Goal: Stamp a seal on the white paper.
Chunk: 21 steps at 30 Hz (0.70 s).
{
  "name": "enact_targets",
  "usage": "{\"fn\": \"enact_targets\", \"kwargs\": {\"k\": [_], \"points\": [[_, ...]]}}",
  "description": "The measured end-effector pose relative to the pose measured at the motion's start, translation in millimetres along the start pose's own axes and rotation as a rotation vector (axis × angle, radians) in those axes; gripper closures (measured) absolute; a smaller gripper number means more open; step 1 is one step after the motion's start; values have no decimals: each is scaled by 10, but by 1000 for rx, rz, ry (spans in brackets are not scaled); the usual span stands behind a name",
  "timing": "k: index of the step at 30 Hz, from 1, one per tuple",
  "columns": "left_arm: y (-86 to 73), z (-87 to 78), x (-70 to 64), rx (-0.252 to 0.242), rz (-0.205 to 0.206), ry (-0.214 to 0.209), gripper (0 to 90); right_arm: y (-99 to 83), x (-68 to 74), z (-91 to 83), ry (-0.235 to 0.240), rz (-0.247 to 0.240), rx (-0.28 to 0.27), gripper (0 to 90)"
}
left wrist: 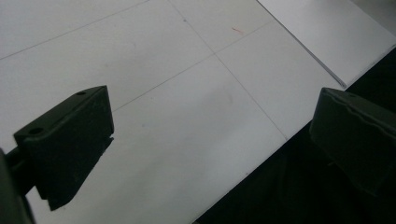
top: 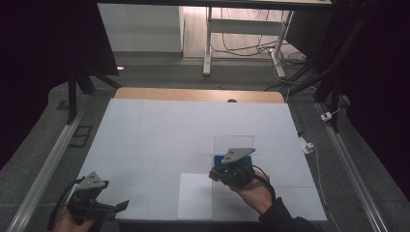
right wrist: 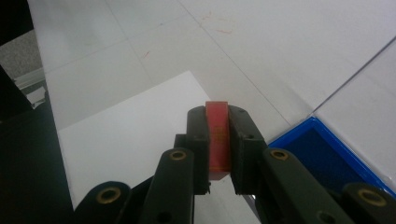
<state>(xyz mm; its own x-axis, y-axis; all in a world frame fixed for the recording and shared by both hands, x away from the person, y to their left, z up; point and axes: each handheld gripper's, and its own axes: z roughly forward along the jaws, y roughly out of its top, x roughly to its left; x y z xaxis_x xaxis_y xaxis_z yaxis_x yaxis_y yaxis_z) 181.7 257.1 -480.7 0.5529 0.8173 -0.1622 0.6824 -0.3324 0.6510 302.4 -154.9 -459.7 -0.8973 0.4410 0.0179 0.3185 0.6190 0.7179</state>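
The red block [right wrist: 218, 140] sat pinched upright between the jaws of the right gripper [right wrist: 218, 144], clamped tight on its flat sides, held just above the white sheet [right wrist: 135, 135] near the table's front edge. Just beside it lay the blue tray [right wrist: 322, 154], close to the gripper's right. Over at the front left corner, the left gripper [left wrist: 210, 140] hung above the table [top: 159, 130], jaws wide apart, nothing between them.
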Motion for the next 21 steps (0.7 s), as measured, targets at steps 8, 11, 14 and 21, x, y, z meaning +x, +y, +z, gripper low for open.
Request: {"fn": "enact_targets", "kwargs": {"k": [8,11,14,21], "points": [[0,0,-1,0,1,0,2,24,73,56,12,-19,5,796],[1,0,1,1,0,-1,2,28,104,86,20,-28,6,796],[0,0,0,0,1,0,2,32,132,116,25,-40,8,796],[1,1,-1,2,1,0,3,46,204,197,46,-60,17,796]]}}
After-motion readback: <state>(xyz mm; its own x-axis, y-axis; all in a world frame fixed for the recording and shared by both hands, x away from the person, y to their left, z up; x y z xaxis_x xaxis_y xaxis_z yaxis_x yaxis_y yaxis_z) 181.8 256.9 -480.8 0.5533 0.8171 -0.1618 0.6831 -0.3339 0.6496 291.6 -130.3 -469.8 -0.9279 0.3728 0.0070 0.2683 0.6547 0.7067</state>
